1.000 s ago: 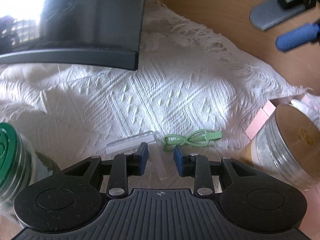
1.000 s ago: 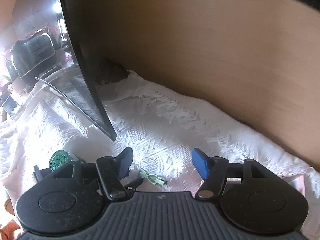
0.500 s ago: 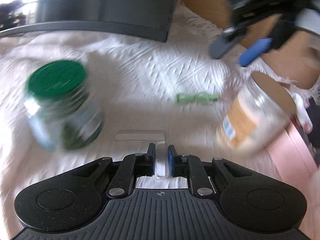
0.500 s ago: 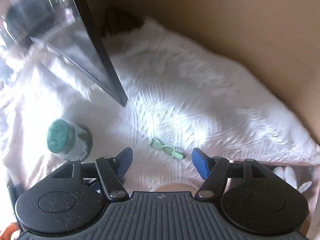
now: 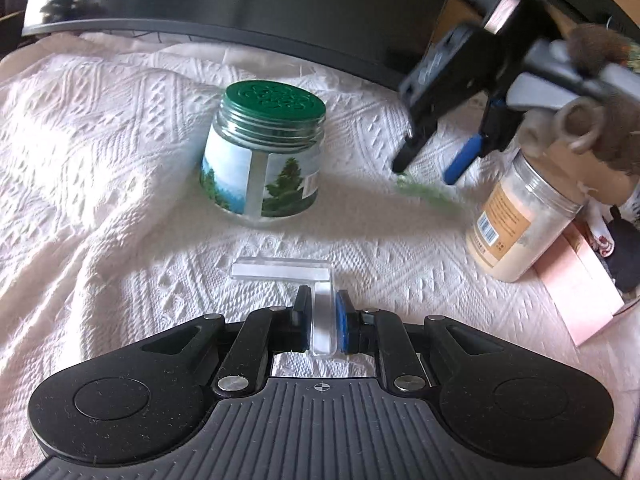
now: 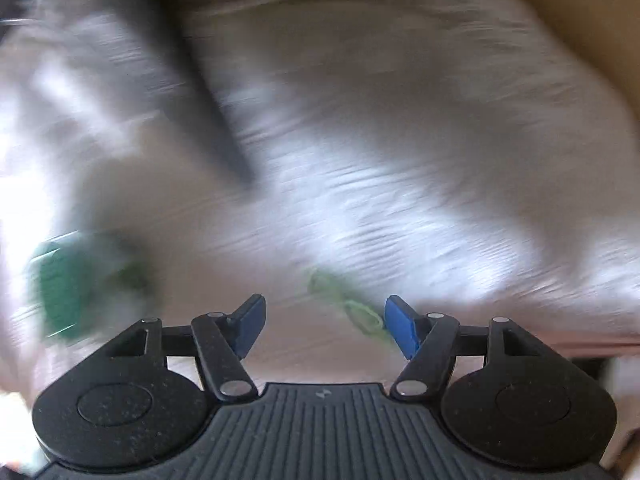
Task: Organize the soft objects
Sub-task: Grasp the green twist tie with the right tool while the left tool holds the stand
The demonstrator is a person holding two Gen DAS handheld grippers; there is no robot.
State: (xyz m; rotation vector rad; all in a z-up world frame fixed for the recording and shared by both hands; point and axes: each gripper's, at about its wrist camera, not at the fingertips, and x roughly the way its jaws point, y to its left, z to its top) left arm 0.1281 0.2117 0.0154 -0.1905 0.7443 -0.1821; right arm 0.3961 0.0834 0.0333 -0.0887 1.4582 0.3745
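My left gripper [image 5: 322,312] is shut on a clear L-shaped plastic piece [image 5: 288,270] and holds it just above the white textured cloth [image 5: 100,152]. A light green cable [image 5: 430,196] lies on the cloth to the right, blurred; it also shows in the right wrist view [image 6: 348,304]. My right gripper [image 6: 325,320] is open and empty, low over the green cable; it shows in the left wrist view [image 5: 428,164] with its tips just above the cable.
A green-lidded jar [image 5: 264,152] stands mid-cloth. A beige-lidded jar of pale powder [image 5: 524,216] stands at right beside a pink box [image 5: 576,280]. A dark monitor [image 5: 280,4] spans the back. The right wrist view is motion-blurred.
My left gripper closed on the clear piece and pulled back and left, bringing the green jar into view. My right gripper moved down towards the green cable, staying open.
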